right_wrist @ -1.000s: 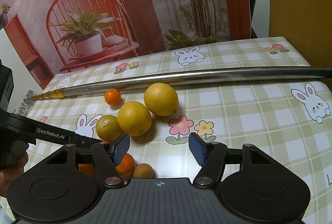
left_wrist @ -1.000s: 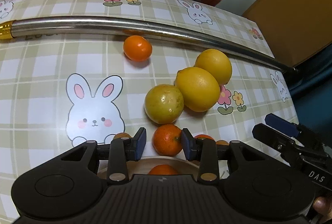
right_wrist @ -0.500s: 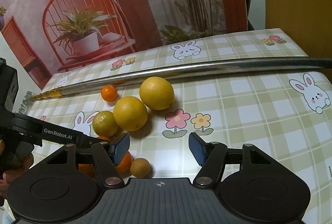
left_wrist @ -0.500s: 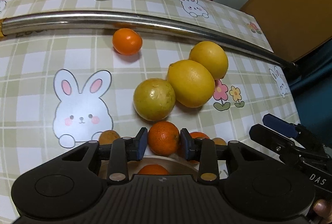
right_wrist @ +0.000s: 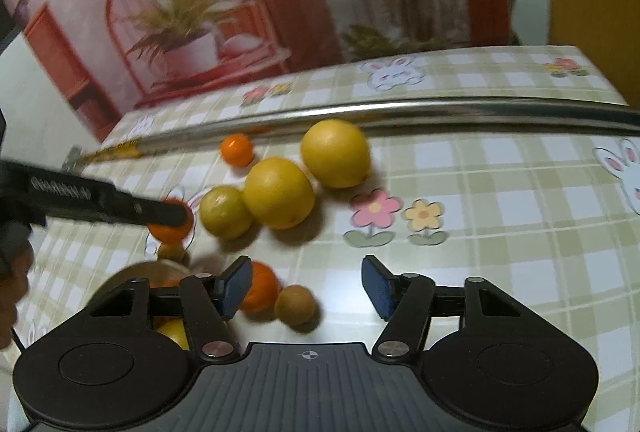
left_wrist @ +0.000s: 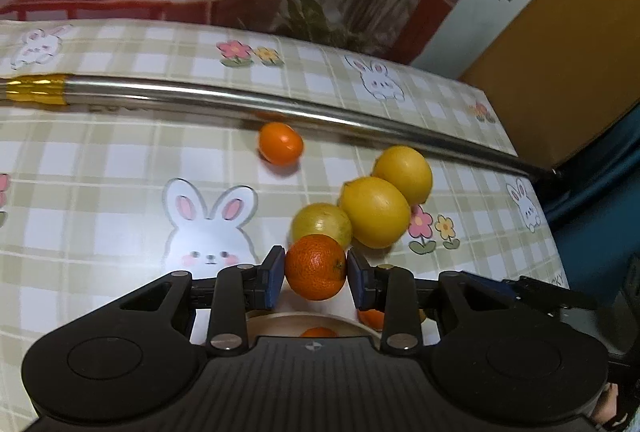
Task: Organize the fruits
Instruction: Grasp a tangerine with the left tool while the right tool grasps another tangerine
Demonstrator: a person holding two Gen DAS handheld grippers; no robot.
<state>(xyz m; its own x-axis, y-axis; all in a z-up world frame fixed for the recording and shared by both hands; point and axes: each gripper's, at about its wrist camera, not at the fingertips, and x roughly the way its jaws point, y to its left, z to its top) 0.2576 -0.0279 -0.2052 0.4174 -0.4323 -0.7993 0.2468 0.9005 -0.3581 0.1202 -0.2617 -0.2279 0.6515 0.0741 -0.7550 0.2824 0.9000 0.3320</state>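
Though gripper-clamped (left_wrist: pixel 315 274), tangerine (left_wrist: pixel 315 264) underside hidden.

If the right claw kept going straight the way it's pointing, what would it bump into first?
Probably just the bare tablecloth. Nothing sits between the closing right claw. The small brown fruit lies left of center, so it might get clipped; depth is hard to judge.

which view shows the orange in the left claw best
The left wrist view: the orange sits centre frame, sharp, pinched between the left claw's blue pads. In the right wrist view the same orange is blurred and mostly hidden behind the left claw's arm.
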